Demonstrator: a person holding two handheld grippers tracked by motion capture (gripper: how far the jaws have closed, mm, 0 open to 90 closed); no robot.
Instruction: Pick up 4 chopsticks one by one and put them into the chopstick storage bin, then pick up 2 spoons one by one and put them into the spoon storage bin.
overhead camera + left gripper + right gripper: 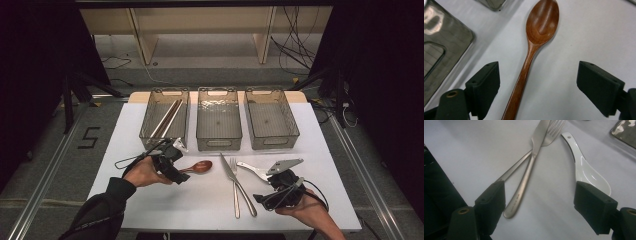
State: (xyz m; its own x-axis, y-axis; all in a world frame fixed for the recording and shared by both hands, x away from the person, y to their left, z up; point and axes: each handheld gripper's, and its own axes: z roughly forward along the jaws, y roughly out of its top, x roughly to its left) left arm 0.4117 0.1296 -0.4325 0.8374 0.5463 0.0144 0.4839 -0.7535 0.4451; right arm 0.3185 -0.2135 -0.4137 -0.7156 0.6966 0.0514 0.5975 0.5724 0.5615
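Left gripper view: left gripper (537, 87) jaws spread wide astride the wooden spoon (534, 50) handle lying on the white table (586, 32), light, stiff, smooth, best pinched mid-handle; right gripper (540, 205) also open over the knife (529, 167).

The left forearm, clad in a dark sleeve (102, 210), is extended from the bottom left corner of the high view toward the near left part of the white surface. The left hand (142, 172) is wrapped around the black two-jaw left gripper (537, 85), whose jaws are held wide apart and low over the surface. The right hand (307, 210) is seen at the near right edge, palm turned upward around the black right gripper (540, 207), whose jaws are likewise spread wide.
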